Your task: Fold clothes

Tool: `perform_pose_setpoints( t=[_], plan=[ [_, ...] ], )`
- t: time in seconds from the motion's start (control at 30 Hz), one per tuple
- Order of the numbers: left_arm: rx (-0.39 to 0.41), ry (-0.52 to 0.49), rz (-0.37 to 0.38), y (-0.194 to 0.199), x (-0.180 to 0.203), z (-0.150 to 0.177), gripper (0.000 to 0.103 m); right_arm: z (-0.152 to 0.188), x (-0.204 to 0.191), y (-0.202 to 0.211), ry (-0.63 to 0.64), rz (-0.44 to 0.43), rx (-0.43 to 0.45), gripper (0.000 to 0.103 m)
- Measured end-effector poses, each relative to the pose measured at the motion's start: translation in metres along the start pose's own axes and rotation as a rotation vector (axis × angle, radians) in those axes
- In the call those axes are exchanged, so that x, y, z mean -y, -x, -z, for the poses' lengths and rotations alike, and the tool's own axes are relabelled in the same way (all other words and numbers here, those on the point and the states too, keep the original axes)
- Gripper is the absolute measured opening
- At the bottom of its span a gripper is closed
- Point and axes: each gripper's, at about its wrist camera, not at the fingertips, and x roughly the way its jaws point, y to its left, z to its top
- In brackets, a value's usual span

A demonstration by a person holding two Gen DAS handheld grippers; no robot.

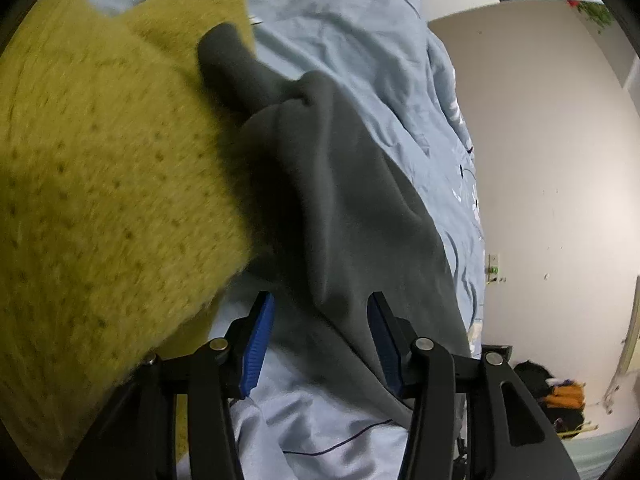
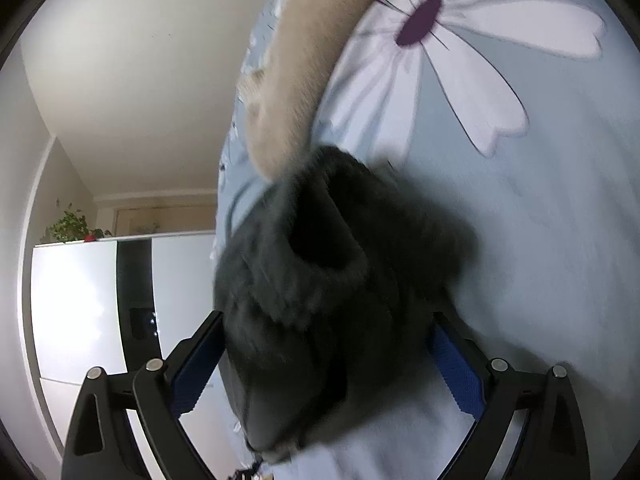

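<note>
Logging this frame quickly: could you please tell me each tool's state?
Left tool: open, grey garment between fingers.
Right tool: open, dark cloth between fingers.

One grey garment (image 1: 344,200), one mustard knit (image 1: 100,200), one beige garment (image 2: 296,80), one blue duvet (image 1: 340,32), two grippers.

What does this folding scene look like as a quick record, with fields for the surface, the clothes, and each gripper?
surface: light blue bedsheet with a white daisy print
clothes: dark grey garment, mustard knit sweater, beige fuzzy item
left gripper: open, jaws straddling the grey garment
right gripper: open, dark grey cloth bunched between its jaws
image quality: motion blur in both views
</note>
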Motion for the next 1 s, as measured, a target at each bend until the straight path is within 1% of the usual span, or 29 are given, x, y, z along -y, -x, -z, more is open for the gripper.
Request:
perform_pose_setpoints(
  t=[0.03, 0.13, 0.2, 0.23, 0.3, 0.33, 0.4, 0.5, 0.57, 0.63, 0.7, 0.73, 0.8, 0.87, 0.97, 1.0],
  plan=[
    [0.002, 0.005, 0.005, 0.001, -0.001, 0.001, 0.05, -0.001, -0.001, -0.001, -0.005, -0.001, 0.003, 0.096],
    [0.014, 0.008, -0.001, 0.006, -0.002, 0.004, 0.05, -0.002, -0.005, 0.0, 0.019, 0.008, 0.025, 0.082],
    [0.016, 0.012, -0.003, 0.008, -0.002, 0.005, 0.05, -0.002, -0.01, 0.003, 0.05, 0.017, 0.035, 0.068],
    [0.017, 0.012, -0.005, 0.008, -0.002, 0.006, 0.05, -0.001, -0.013, 0.005, 0.066, 0.022, 0.039, 0.063],
    [0.017, 0.011, -0.009, 0.008, 0.0, 0.008, 0.05, -0.004, -0.027, 0.008, 0.126, 0.035, 0.049, 0.048],
    [0.017, 0.008, -0.01, 0.009, 0.001, 0.009, 0.05, -0.004, -0.034, 0.01, 0.158, 0.038, 0.054, 0.045],
    [0.02, -0.004, -0.012, 0.01, 0.005, 0.011, 0.05, -0.006, -0.055, 0.02, 0.216, 0.004, 0.077, 0.036],
    [0.03, -0.012, -0.019, 0.013, 0.007, 0.012, 0.05, -0.012, -0.084, 0.044, 0.264, -0.133, 0.152, 0.033],
    [0.032, -0.005, -0.021, 0.011, 0.005, 0.012, 0.053, -0.017, -0.095, 0.056, 0.299, -0.162, 0.188, 0.033],
    [0.025, 0.004, -0.027, 0.007, 0.001, 0.011, 0.054, -0.025, -0.091, 0.057, 0.283, -0.142, 0.194, 0.033],
    [0.01, 0.012, -0.035, -0.001, -0.002, 0.008, 0.054, -0.028, -0.074, 0.053, 0.24, -0.079, 0.178, 0.033],
    [0.005, 0.014, -0.036, -0.004, -0.002, 0.007, 0.054, -0.028, -0.064, 0.052, 0.215, -0.063, 0.171, 0.033],
    [0.0, 0.015, -0.03, -0.011, -0.001, 0.004, 0.054, -0.029, -0.042, 0.053, 0.154, -0.056, 0.156, 0.033],
    [0.014, 0.028, -0.02, -0.019, -0.001, 0.0, 0.054, -0.029, -0.031, 0.052, 0.112, -0.061, 0.156, 0.033],
    [0.037, 0.048, -0.008, -0.029, -0.002, -0.006, 0.054, -0.026, -0.034, 0.048, 0.123, -0.044, 0.157, 0.033],
    [0.045, 0.055, -0.004, -0.033, -0.002, -0.008, 0.051, -0.026, -0.038, 0.048, 0.136, -0.037, 0.158, 0.033]
  ],
)
